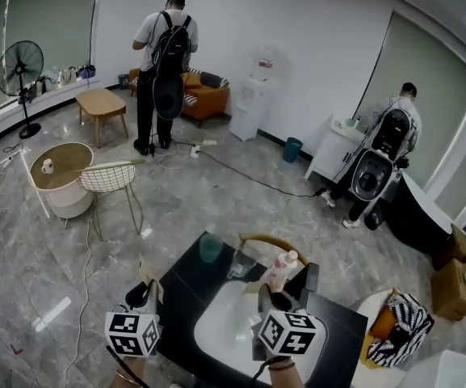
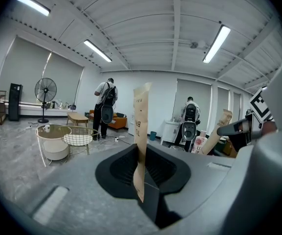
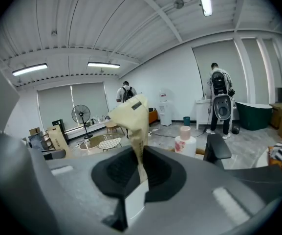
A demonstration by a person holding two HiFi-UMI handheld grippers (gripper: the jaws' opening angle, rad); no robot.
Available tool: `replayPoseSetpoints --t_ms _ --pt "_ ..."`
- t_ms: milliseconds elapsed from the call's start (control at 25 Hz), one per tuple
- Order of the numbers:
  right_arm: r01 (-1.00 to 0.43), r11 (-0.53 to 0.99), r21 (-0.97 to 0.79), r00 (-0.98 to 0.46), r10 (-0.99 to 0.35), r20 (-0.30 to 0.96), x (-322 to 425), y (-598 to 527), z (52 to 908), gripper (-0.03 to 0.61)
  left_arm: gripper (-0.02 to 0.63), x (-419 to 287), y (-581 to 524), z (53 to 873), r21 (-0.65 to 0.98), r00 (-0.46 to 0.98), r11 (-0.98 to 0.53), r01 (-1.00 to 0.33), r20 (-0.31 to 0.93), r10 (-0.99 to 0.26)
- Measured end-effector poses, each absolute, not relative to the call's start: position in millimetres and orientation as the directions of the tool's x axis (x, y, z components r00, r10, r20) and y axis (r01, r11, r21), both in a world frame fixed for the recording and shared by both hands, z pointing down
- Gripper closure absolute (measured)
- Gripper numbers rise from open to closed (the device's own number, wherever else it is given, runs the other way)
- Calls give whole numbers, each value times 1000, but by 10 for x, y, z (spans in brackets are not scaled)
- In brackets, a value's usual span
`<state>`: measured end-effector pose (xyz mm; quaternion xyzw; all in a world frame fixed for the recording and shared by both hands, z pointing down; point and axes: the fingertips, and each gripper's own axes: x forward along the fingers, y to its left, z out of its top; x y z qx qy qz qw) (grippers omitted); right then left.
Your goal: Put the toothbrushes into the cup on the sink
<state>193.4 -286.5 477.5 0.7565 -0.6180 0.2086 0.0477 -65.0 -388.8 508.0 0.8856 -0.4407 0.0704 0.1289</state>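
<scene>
Left gripper (image 2: 141,176): jaws clenched on a tan paper toothbrush packet (image 2: 141,131), which stands upright between them. Right gripper (image 3: 138,176): jaws clenched on a crumpled toothbrush packet (image 3: 133,122), its top bent over to the left. In the head view both grippers hang over the near edge of the white sink (image 1: 216,330). The teal cup (image 1: 211,248) stands on the black counter (image 1: 186,280) beyond the basin, apart from both packets. A pink bottle (image 1: 281,269) stands near the right gripper.
</scene>
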Motion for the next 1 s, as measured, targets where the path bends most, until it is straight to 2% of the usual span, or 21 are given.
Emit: replayPoseSetpoints --t_ms 1000 --pt "-950 -248 -191 177 -929 325 2250 -3266 4570 541 565 -741 -3756 5332 174 580 -554 -814 297 -759"
